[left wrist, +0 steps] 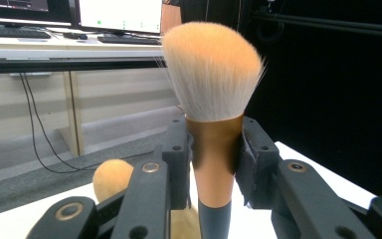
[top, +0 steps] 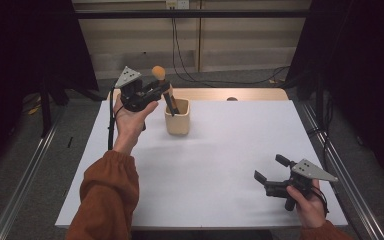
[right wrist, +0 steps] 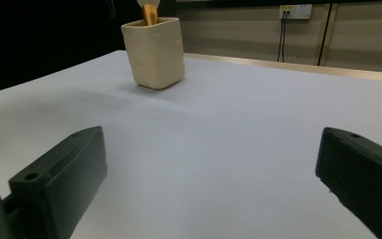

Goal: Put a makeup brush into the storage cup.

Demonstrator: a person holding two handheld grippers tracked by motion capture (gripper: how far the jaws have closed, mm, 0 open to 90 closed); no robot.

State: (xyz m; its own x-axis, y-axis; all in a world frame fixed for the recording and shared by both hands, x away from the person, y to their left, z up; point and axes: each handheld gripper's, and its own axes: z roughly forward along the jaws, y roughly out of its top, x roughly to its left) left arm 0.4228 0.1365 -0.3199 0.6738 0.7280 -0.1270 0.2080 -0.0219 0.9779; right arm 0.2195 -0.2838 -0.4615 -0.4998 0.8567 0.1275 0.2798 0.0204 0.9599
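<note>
Makeup brush (left wrist: 214,144) is what the work is turning on, though the white tabletop (top: 220,165) is taking up most of the room, a plain pale sheet with a wooden strip showing along its far edge. On it, toward the far left, a cream holder (top: 177,119) with squared sides and rounded corners is standing upright; in the right gripper view it (right wrist: 154,52) is sitting well beyond the black jaws, with a coppery stem poking out of its mouth.

A person in rust-orange sleeves is holding a gripper in each hand. The left gripper (top: 161,90) is hanging just above and beside the holder's left rim, and its jaws are pressing in on the brush from both sides, clamped on the copper ferrule. Seen close in the left gripper view, the brush is standing upright between the pads: a full, domed head of bristles, white at the base and shading to warm peach at the tips, then a shiny copper collar, then a dark grey handle dropping out of sight below. Its lower end is reaching down at the holder's mouth. A second brush (left wrist: 112,178), rounder and tan, is peeking up behind the left jaw.

The right gripper (top: 269,168) is resting low near the tabletop's near right corner, its jaws standing wide apart with nothing but bare white surface between them.
</note>
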